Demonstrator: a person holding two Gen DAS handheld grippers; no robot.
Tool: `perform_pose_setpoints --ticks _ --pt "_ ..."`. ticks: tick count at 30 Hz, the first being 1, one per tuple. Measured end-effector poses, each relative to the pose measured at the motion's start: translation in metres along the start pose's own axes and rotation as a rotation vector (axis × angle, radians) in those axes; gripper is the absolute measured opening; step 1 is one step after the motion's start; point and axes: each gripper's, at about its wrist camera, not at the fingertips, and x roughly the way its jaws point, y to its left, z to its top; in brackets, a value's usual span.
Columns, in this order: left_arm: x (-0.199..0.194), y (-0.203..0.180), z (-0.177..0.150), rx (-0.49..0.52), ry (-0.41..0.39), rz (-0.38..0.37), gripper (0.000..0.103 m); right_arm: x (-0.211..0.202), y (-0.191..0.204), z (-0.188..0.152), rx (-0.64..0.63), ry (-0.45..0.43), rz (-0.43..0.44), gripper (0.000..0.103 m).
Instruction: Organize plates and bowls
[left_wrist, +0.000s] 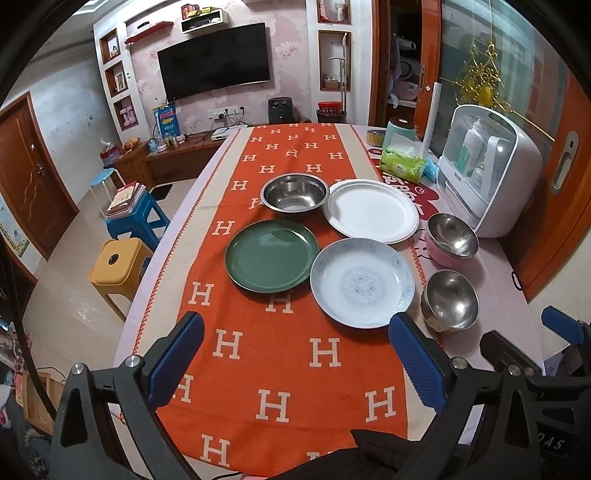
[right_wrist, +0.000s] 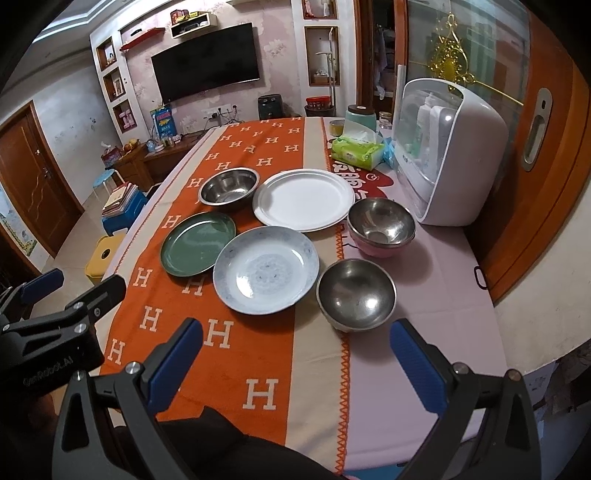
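On the orange H-patterned cloth (left_wrist: 280, 354) lie a green plate (left_wrist: 272, 255) (right_wrist: 198, 243), a blue-patterned white plate (left_wrist: 362, 282) (right_wrist: 266, 269) and a large white plate (left_wrist: 370, 210) (right_wrist: 303, 199). A wide steel bowl (left_wrist: 294, 192) (right_wrist: 229, 187) sits behind the green plate. A small steel bowl (left_wrist: 449, 299) (right_wrist: 356, 293) stands near the right, and a steel bowl nested in a pink bowl (left_wrist: 451, 238) (right_wrist: 381, 226) behind it. My left gripper (left_wrist: 295, 350) hovers open before the plates. My right gripper (right_wrist: 295, 354) is open too, just short of the small steel bowl.
A white countertop cabinet (left_wrist: 491, 170) (right_wrist: 450, 155) stands at the table's right edge beside a green tissue pack (left_wrist: 402, 162) (right_wrist: 356, 151) and a teal canister (left_wrist: 400, 133). Yellow (left_wrist: 116, 267) and blue stools (left_wrist: 136, 218) stand left of the table.
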Motion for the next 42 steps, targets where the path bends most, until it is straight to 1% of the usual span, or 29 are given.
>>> perform_pose_setpoints --ticks 5,8,18,26,30,33,36,38,42 --pt "0.004 0.006 0.010 0.001 0.018 -0.010 0.100 0.001 -0.007 0.008 0.022 -0.033 -0.017 0.102" --pt "0.008 0.005 0.013 0.004 0.024 -0.013 0.096 0.002 -0.011 0.012 0.038 -0.041 -0.018 0.102" --pt "0.024 0.000 0.028 0.020 0.051 -0.025 0.096 0.014 -0.028 0.022 0.115 -0.050 -0.019 0.102" --pt "0.042 -0.004 0.052 0.026 0.080 -0.049 0.096 0.028 -0.036 0.037 0.115 -0.035 -0.014 0.102" --pt "0.053 -0.003 0.067 -0.002 0.095 -0.084 0.096 0.038 -0.041 0.048 0.102 -0.026 -0.007 0.102" --pt "0.063 -0.005 0.079 -0.020 0.101 -0.090 0.096 0.043 -0.045 0.060 0.085 -0.040 -0.006 0.102" --pt "0.080 -0.005 0.090 -0.059 0.140 -0.121 0.096 0.048 -0.051 0.074 0.082 -0.073 -0.012 0.102" --pt "0.095 -0.004 0.096 -0.101 0.178 -0.148 0.096 0.051 -0.056 0.086 0.085 -0.096 -0.015 0.102" --pt "0.123 -0.005 0.107 -0.151 0.227 -0.134 0.096 0.061 -0.067 0.109 0.078 -0.134 -0.022 0.102"
